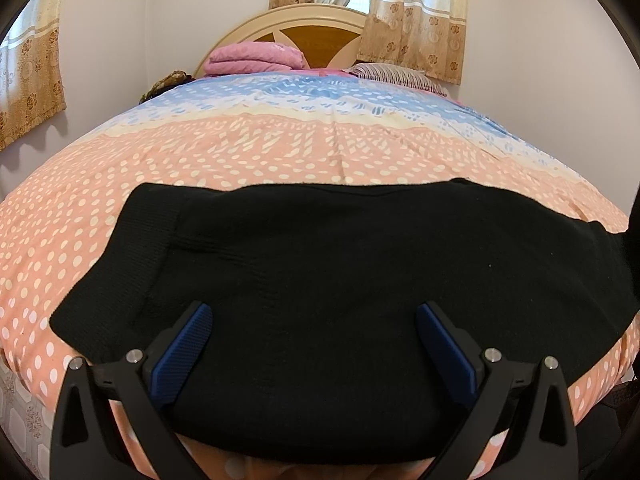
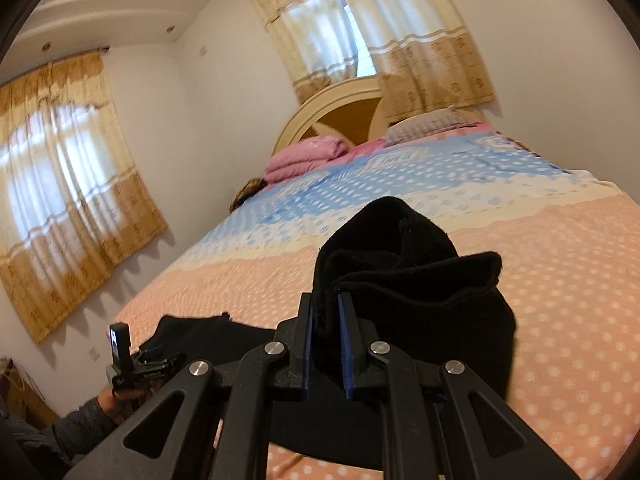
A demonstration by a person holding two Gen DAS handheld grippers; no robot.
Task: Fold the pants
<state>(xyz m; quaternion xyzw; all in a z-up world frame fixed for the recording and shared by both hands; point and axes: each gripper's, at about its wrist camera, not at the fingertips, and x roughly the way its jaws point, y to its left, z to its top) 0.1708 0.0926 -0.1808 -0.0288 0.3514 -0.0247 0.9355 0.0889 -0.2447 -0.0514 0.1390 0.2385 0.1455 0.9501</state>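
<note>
Stretching away from you, the bed (image 1: 320, 148) fills most of both views, its cover dotted white on salmon pink near you and banded in cream and pale blue toward the far end. A rounded cream-and-wood headboard (image 1: 312, 36) stands against the white wall, with a folded pink blanket (image 1: 254, 58) and a striped pillow (image 1: 396, 74) lying just before it. Beige patterned curtains (image 2: 376, 28) hang over the window behind the headboard, and a second pair (image 2: 68, 184) covers the window on the side wall.

Your black pants (image 1: 340, 300) lie across the near end of the bed, spread flat and wide in the left wrist view, with a ribbed band along the left edge. The fabric looks like a soft, thick knit, dark enough that few creases show.

Your left gripper (image 1: 314, 316) hangs low over the pants with its blue pads (image 1: 192, 344) spread wide apart, gripping nothing.

Your right gripper (image 2: 326, 320) is pinched narrow around a bunch of the black fabric (image 2: 404, 276), which rises above the jaws in a loose, rolled fold and drapes down to the right of them. In the right wrist view your other hand (image 2: 120, 394) and its tool show at lower left, beside the flat part of the garment.
</note>
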